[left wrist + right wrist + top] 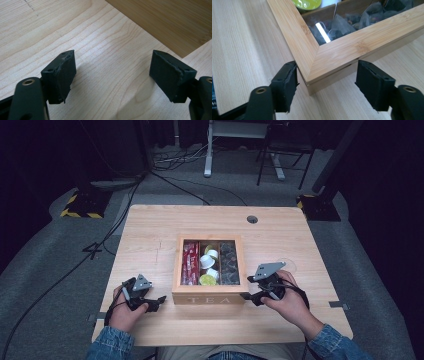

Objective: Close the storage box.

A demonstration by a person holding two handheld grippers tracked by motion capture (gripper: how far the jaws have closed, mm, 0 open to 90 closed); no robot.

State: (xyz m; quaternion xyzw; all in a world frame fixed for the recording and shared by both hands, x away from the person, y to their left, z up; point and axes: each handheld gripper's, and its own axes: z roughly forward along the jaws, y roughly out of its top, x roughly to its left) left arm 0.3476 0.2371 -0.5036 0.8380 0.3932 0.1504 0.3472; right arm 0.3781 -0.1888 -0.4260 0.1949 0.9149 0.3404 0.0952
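A wooden tea box (208,299) sits mid-bench, a little toward the near edge, its glass-paned lid closed and "TEA" lettered on the near wall. Through the pane show red sachets (190,263) in the left compartment, white cups and a lime-green pod (207,280) in the middle, dark tea bags (229,264) on the right.

The right hand-held gripper (250,296) is at the box's near right corner. In the right gripper view its jaws are spread to either side of that corner (312,77) — the left pad (287,85) is touching or just shy of the lid's edge, while the right pad (372,82) stands apart from the wood with bare bench between. The pads do not pinch the box. A thin seam shows between lid and body at the corner.

The left hand-held gripper (159,300) lies low over the bench (150,235) just left of the box's near left corner, not touching it. In the left gripper view its jaws are spread wide with nothing but light wood grain between them; the box's darker side wall (170,22) crosses the far right of that view.

Both forearms in denim sleeves (112,342) come in from the near edge, each hand wrapped around its gripper's body.
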